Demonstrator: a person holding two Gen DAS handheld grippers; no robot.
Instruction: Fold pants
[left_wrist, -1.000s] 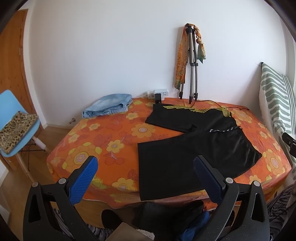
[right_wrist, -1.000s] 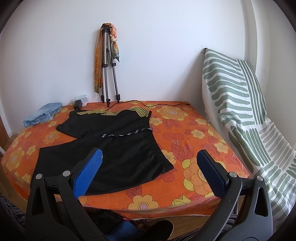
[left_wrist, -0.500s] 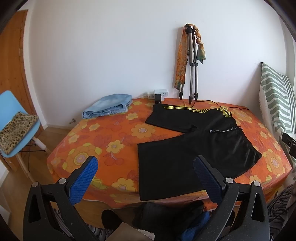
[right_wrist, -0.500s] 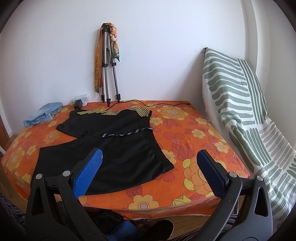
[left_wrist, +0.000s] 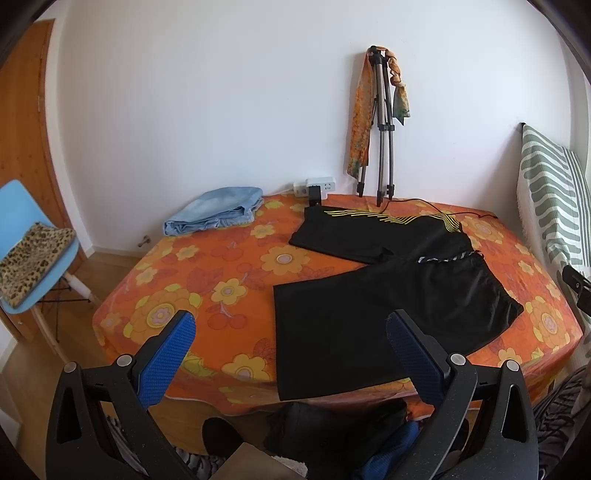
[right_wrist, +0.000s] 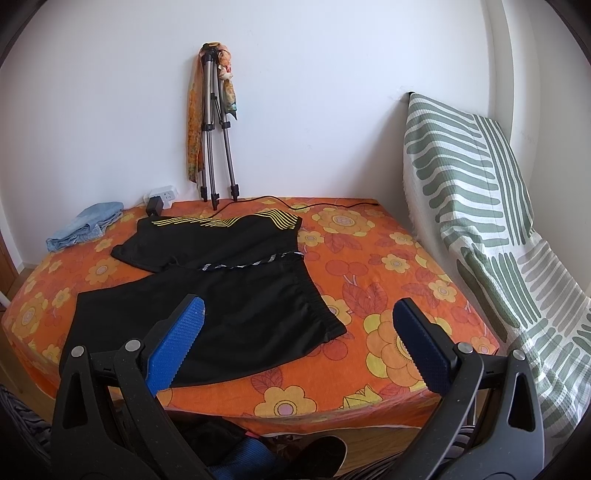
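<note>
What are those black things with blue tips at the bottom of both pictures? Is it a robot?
No robot. A person holds one pair of tongs in each hand, and a small camera sits on each. One picture looks along the left tongs, the other along the right tongs. Both are open and hold nothing. Ahead is a flowery orange bed. On it lie black pants, spread flat and not yet folded, with folded jeans near the wall.

Black pants (left_wrist: 373, 306) (right_wrist: 207, 306) spread flat, unfolded, on orange floral bedspread; yellow-striped leg at far side; plain leg overhanging near edge
</note>
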